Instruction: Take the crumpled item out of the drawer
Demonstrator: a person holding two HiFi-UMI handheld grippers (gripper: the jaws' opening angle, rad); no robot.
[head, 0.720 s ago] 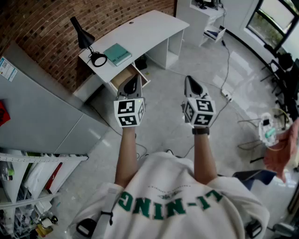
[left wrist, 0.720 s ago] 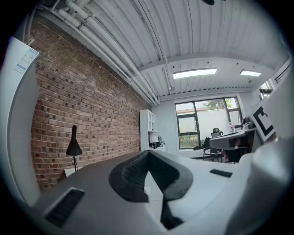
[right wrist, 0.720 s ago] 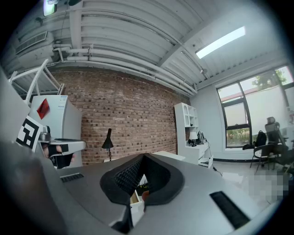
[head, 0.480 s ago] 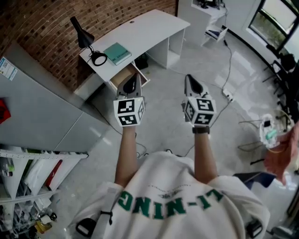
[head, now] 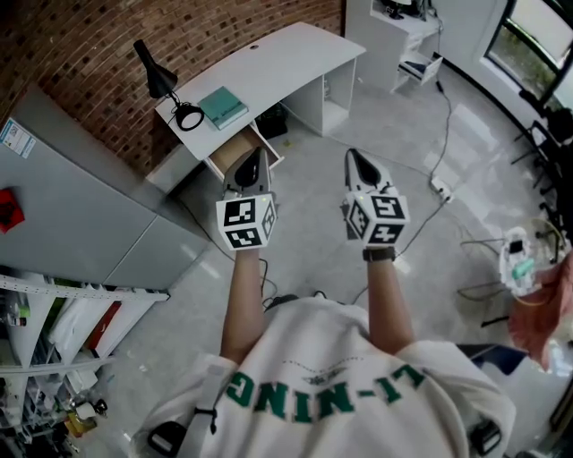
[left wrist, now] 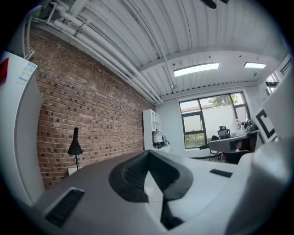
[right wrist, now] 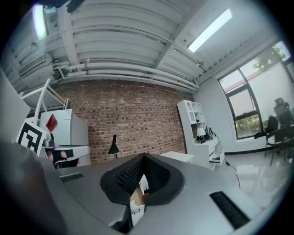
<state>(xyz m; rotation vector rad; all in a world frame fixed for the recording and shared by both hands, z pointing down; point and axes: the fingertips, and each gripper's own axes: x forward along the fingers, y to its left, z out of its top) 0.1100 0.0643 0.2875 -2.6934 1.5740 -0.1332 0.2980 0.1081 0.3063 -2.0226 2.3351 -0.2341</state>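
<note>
Arms: both forearms reach forward from a white shirt (head: 322, 385); a dark watch (head: 380, 254) sits on the right wrist.
Left gripper (head: 253, 154): held level over the floor (head: 313, 259), fingers (left wrist: 133, 176) closed tip to tip with nothing between them.
Right gripper (head: 351, 155): level with the left one and well apart from it, fingers (right wrist: 126, 176) also pressed together and empty.
Drawer (head: 240, 148): pulled open, just ahead of and below the left fingers as the head view sees it, and ahead and to the left of the right fingers. Its pale wood also shows through the slot under the right fingertips.
Crumpled item: none of the views makes it out. Only the brownish inside of the open drawer shows, so whether it lies there cannot be told.
Surface (head: 277, 63): a white curved desk beyond the drawer, further on from both pairs of fingers.
Book (head: 224, 106): teal, flat on the surface, just past the drawer.
Lamp (head: 166, 85): black, at the surface's left end, left of the book.
Cabinet (head: 81, 206): tall and grey, well to the left of the left fingers.
Power strip (head: 438, 186): on the floor to the right of the right fingers, cable attached.
Brick wall (head: 134, 27): behind the surface.
Shelf unit (head: 394, 36): white, furthest off, ahead and to the right of the right fingers.
</note>
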